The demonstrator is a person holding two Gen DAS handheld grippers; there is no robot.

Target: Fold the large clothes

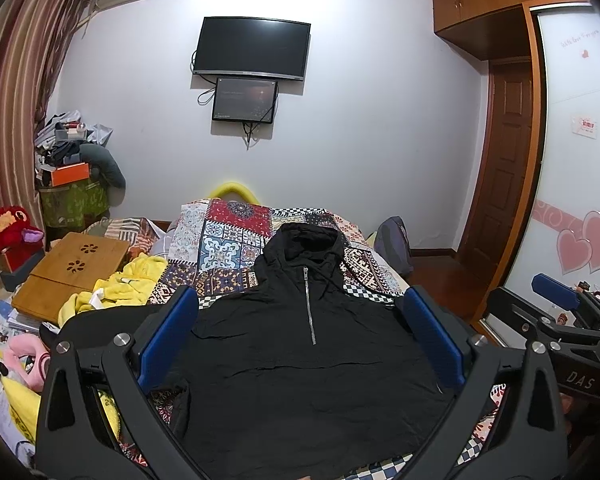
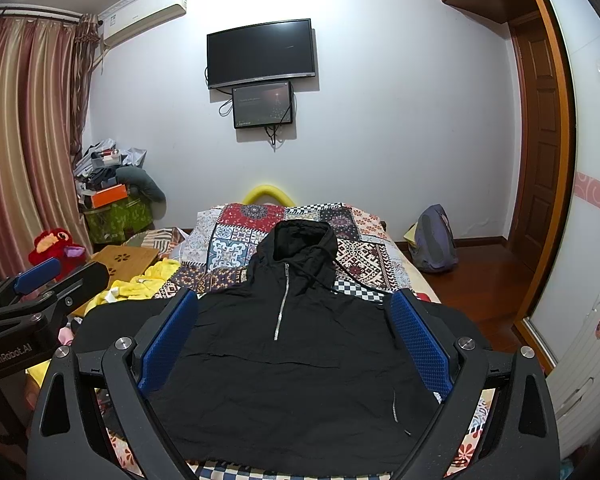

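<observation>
Straight ahead of both my grippers the black hoodie (image 1: 300,360) lies flat on the bed (image 1: 228,248), hood far, hem nearest me, with the left gripper (image 1: 300,336) and right gripper (image 2: 296,340) side by side above it, jaws released, neither clearly nearer.

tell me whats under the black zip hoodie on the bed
The black zip-neck hoodie lies flat on a multicoloured patchwork bedspread, which shows all round it. The part of the spread beneath the fabric is covered, so anything else there cannot be seen.
</observation>
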